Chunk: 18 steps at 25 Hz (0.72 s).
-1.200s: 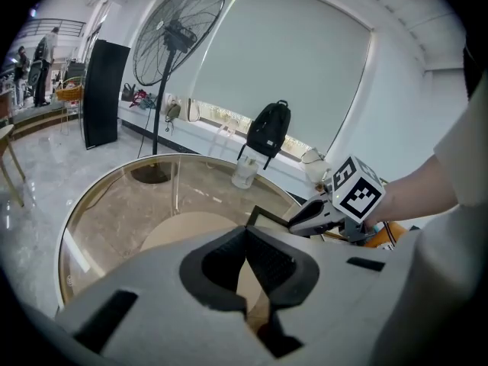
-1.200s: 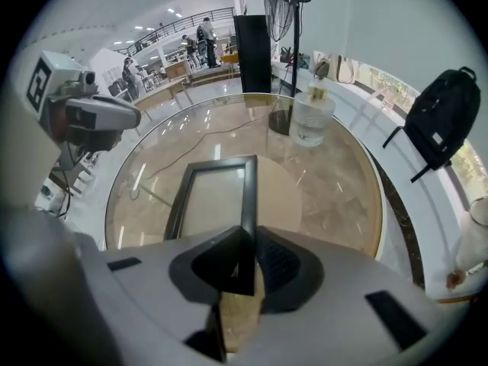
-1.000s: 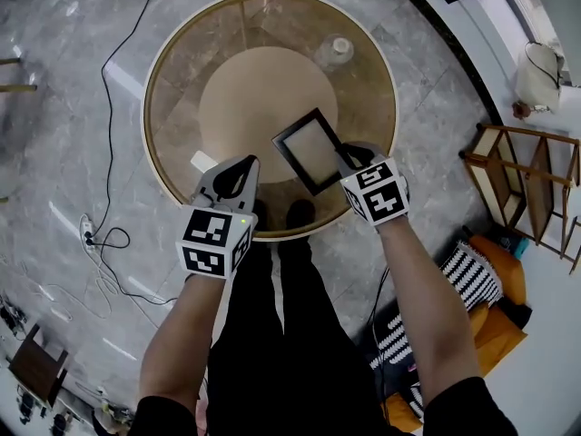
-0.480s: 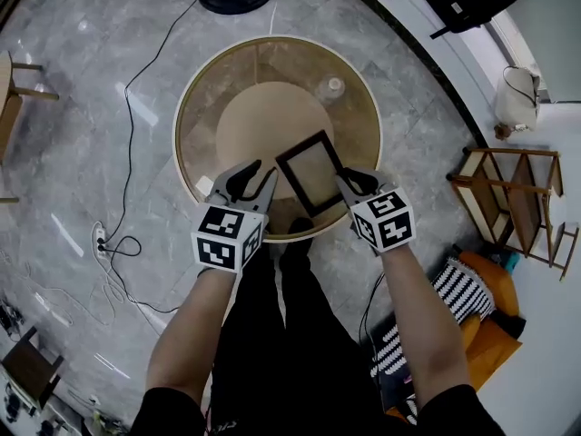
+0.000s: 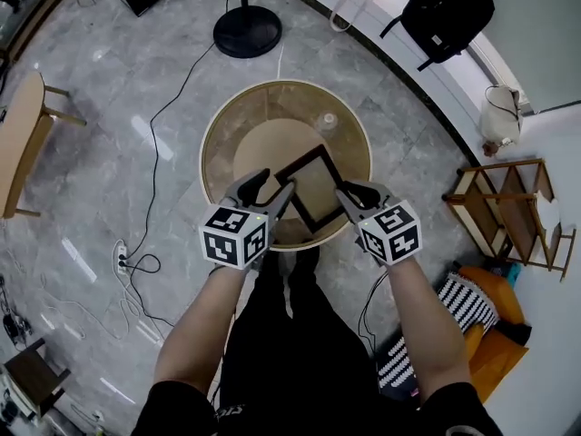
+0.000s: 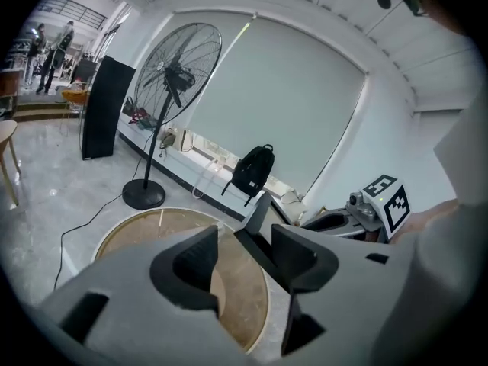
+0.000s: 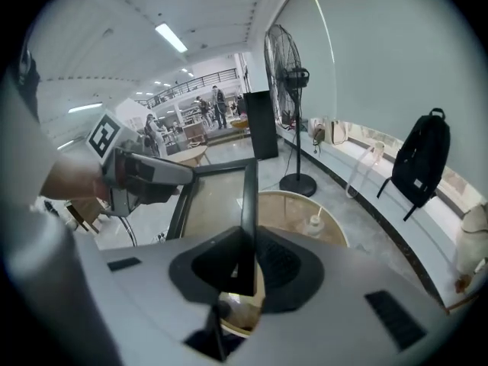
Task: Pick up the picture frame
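Picture frame point(image 5: 314, 187) hangs in right gripper point(image 5: 349, 193), between left gripper's point(image 5: 276, 183) just-opened jaws.

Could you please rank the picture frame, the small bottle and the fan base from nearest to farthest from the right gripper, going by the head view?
1. picture frame: clamped in the right gripper, above the table's near side.
2. small bottle: on the far side of the round table.
3. fan base: on the floor beyond the table, to the left.
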Each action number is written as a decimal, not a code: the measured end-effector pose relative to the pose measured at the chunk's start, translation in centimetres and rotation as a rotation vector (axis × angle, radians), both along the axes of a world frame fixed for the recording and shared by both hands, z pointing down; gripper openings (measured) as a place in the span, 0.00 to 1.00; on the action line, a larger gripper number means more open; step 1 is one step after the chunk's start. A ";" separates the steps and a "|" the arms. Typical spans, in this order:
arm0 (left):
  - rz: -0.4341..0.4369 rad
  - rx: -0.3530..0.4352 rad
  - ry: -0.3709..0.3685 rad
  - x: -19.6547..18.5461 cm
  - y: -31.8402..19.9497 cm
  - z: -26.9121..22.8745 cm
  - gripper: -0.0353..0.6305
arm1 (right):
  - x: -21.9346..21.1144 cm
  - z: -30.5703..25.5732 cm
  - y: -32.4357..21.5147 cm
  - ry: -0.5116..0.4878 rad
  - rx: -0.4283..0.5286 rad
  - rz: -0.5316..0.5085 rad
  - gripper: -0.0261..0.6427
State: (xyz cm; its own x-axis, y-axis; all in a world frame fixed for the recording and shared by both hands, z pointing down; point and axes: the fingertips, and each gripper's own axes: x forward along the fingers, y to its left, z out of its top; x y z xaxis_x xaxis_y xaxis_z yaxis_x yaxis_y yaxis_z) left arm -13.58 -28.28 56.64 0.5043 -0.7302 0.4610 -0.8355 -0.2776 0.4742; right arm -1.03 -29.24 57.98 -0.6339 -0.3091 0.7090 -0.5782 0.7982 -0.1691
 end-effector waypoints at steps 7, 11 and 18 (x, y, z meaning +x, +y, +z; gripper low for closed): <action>0.066 0.038 0.087 2.2 0.5 -6.5 0.32 | -0.4 -6.0 1.0 -0.059 0.054 -0.043 0.14; 0.066 0.055 0.127 2.2 0.5 -9.6 0.25 | -0.4 -8.5 1.1 -0.087 0.070 -0.040 0.15; 0.104 0.095 0.273 3.0 1.0 -14.9 0.18 | -0.2 -12.1 1.5 -0.130 0.109 -0.028 0.15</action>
State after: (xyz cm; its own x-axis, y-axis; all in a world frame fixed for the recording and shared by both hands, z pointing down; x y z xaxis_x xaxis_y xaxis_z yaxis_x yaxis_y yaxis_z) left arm -10.63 -27.28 41.75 0.6746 -0.7015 0.2300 -0.6453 -0.4090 0.6453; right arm -1.21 -27.72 45.87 -0.7272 -0.3604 0.5841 -0.5345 0.8313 -0.1525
